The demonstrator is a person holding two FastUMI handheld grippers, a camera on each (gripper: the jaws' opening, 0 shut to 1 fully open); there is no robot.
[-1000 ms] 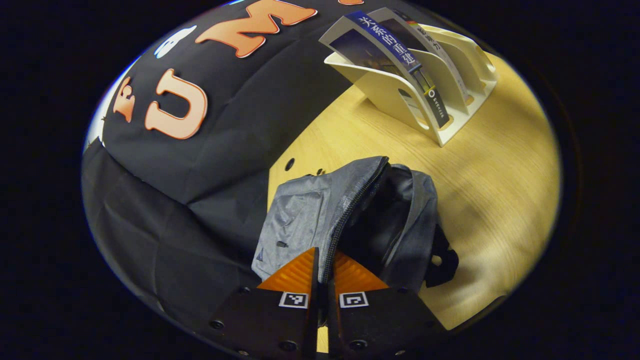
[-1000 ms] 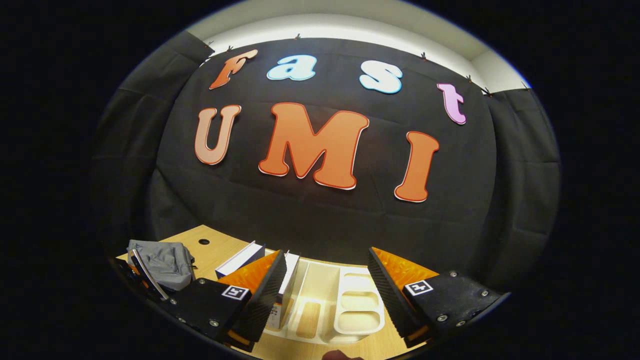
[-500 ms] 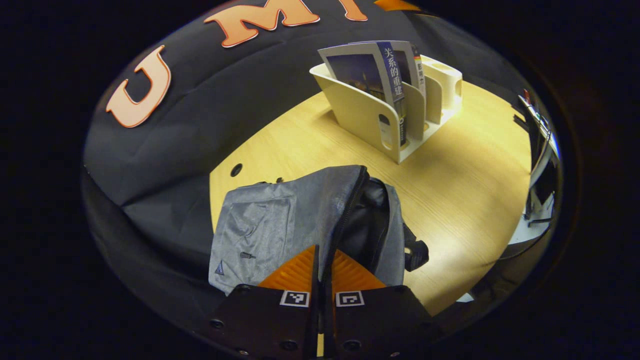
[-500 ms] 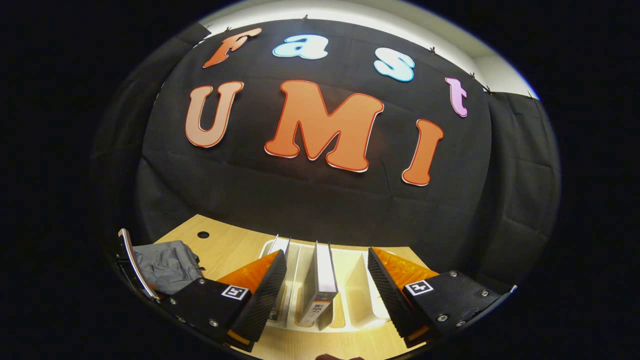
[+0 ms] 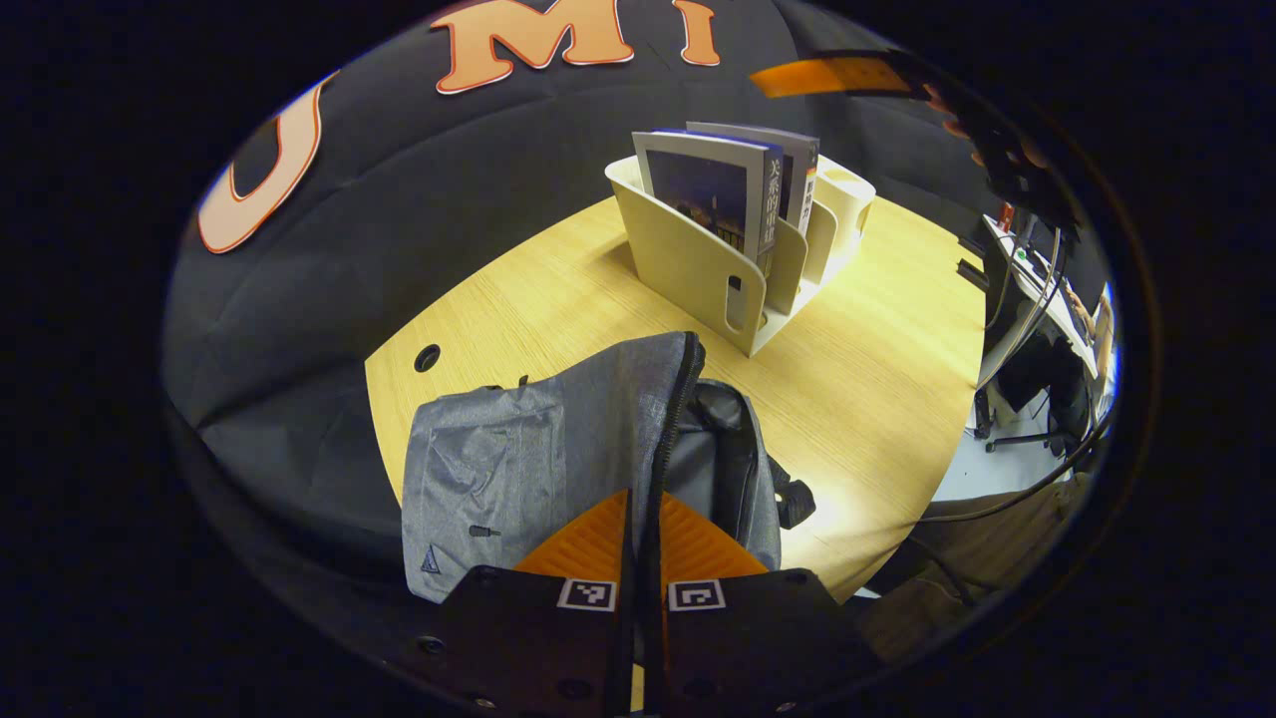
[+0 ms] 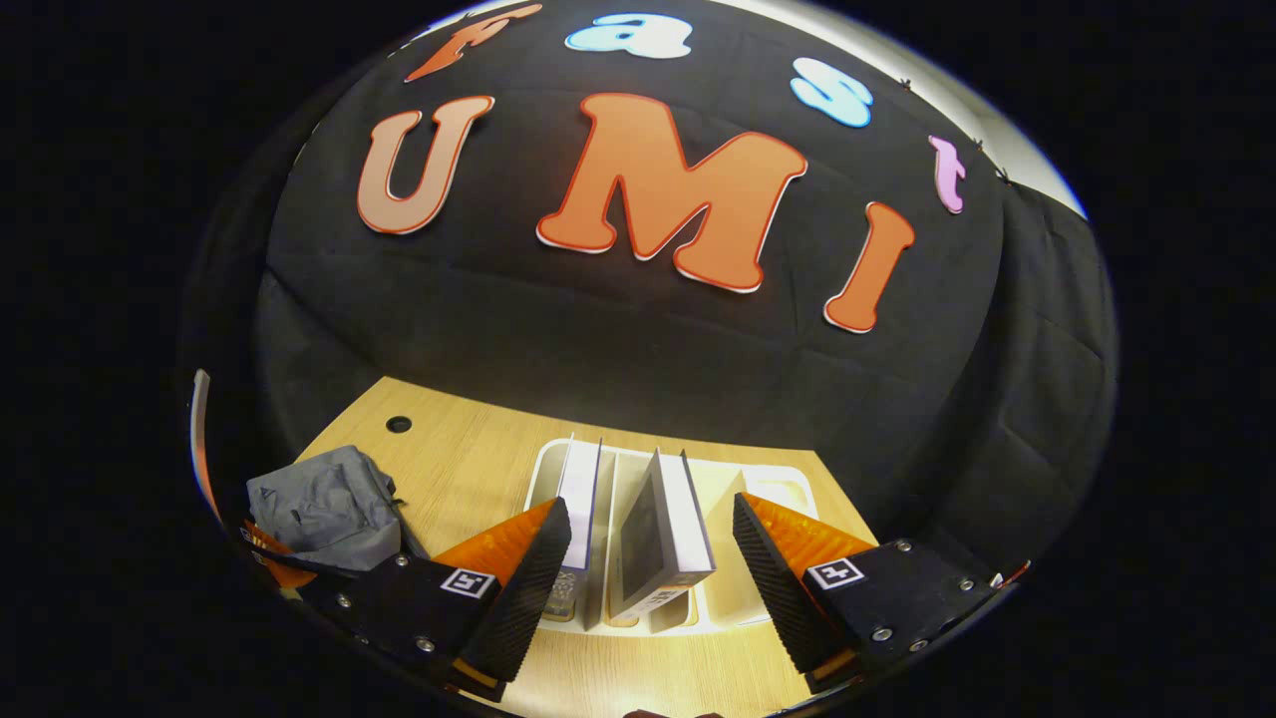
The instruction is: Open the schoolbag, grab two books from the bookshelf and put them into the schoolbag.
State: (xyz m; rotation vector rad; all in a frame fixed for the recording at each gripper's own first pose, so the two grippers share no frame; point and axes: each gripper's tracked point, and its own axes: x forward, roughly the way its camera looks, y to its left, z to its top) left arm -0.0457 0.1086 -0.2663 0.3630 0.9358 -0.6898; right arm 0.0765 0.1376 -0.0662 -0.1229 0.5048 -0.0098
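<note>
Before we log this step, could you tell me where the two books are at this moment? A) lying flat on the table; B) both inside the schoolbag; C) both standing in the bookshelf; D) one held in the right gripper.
C: both books stand upright in the bookshelf, while the right gripper is open above them.

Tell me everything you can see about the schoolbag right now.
The schoolbag is a soft grey fabric bag, wrinkled and slumped on the wooden table, near the table's edge and apart from the cream bookshelf. Its main zipper is undone, and the mouth gapes onto a dark lining. A front pocket carries a small zipper pull and a little triangular mark. A black strap with a buckle pokes out at its side. The left gripper is shut on the fabric edge along the zipper.
</note>
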